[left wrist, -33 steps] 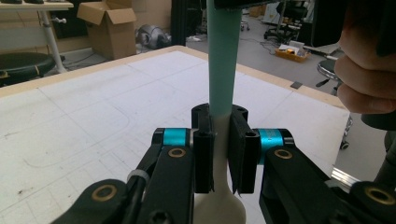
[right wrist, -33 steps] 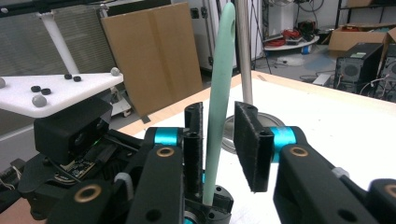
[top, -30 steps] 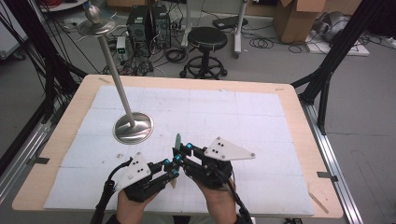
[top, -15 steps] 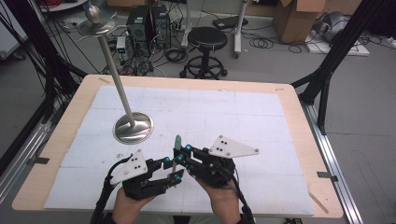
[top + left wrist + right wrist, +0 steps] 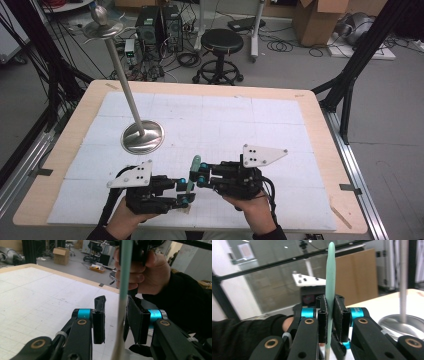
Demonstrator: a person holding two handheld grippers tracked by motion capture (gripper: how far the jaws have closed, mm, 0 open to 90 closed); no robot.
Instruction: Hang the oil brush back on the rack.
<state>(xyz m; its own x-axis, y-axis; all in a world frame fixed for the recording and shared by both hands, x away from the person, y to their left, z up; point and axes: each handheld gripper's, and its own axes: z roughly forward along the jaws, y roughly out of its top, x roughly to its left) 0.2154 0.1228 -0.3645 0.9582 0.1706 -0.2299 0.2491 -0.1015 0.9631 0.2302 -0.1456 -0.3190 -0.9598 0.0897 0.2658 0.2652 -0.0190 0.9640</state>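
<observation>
A thin stick (image 5: 193, 170), pale green at the top and whitish lower down, stands upright near the table's front edge. My right gripper (image 5: 199, 176) is shut on it, and in the right gripper view both pads clamp the stick (image 5: 330, 272) at my right gripper (image 5: 330, 315). My left gripper (image 5: 184, 194) reaches in from the left, lower on the stick. In the left gripper view the stick (image 5: 124, 290) runs between the jaws of my left gripper (image 5: 115, 320). Those jaws have just been closing, but a gap remains at the left pad (image 5: 99, 325).
A metal stand with a round base (image 5: 143, 136), a slanting pole and a small top plate (image 5: 102, 26) rises at the table's left middle. Its base (image 5: 404, 323) also appears in the right gripper view. White gridded sheets (image 5: 225, 120) cover the wooden table.
My right gripper has drifted a little to the right with the stick. The left gripper has edged slightly to the left.
</observation>
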